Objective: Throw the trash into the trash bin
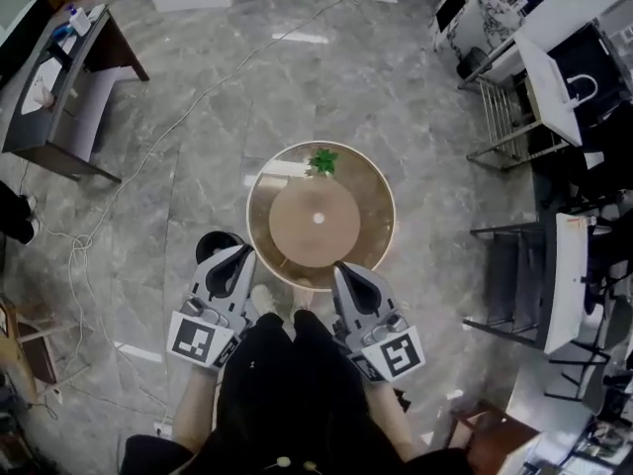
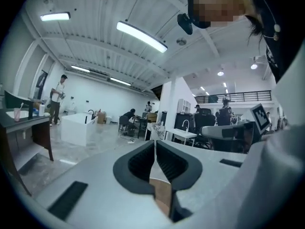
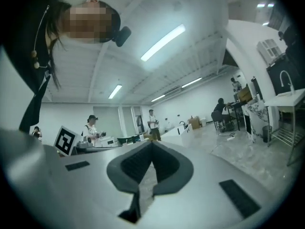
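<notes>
In the head view a small green leafy-looking thing (image 1: 322,160) lies on the far side of a round table (image 1: 379,198) with a glass rim and a tan middle. A dark round bin (image 1: 212,244) stands on the floor at the table's near left, partly hidden by my left gripper (image 1: 243,252). My right gripper (image 1: 341,268) is at the table's near edge. Both are held close to my body, shut and empty. In the left gripper view the left gripper (image 2: 155,146) looks level across the room, and in the right gripper view so does the right gripper (image 3: 151,148).
A dark desk (image 1: 61,87) stands at the far left, metal racks (image 1: 514,117) and white tables (image 1: 571,280) along the right. A cable (image 1: 148,156) snakes over the marble floor. People (image 2: 58,97) stand and sit far off in the room.
</notes>
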`<action>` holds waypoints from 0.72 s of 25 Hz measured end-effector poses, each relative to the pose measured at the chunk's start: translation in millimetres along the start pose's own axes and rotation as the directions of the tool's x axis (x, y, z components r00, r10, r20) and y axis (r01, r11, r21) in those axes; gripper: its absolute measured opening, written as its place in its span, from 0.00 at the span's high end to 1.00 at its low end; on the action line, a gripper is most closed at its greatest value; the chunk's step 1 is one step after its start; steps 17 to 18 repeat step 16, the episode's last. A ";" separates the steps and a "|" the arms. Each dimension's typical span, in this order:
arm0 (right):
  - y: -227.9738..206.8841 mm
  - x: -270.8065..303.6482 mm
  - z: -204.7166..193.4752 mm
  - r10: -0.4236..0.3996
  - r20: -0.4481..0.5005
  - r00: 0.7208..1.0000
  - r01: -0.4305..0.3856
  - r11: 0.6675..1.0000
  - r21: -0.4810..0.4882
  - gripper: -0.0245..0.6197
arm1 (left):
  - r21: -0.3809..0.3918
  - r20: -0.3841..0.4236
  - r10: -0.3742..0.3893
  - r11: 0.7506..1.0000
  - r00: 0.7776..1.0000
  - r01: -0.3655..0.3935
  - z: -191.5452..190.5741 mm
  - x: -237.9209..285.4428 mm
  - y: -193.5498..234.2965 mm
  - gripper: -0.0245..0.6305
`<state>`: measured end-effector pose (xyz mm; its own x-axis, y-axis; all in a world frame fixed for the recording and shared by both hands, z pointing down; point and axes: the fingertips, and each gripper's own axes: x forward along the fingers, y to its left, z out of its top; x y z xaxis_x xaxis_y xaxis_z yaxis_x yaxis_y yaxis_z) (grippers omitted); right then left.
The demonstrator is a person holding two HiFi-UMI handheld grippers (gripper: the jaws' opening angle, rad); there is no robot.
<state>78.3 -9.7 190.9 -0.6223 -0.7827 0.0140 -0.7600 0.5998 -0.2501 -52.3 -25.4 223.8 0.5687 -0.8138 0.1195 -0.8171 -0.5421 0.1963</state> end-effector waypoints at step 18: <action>-63.5 -118.2 39.4 -0.210 0.193 0.958 0.212 0.977 0.013 0.96 | 0.091 0.080 -0.045 0.995 0.996 0.037 24.2 -3.0 -56.1 0.94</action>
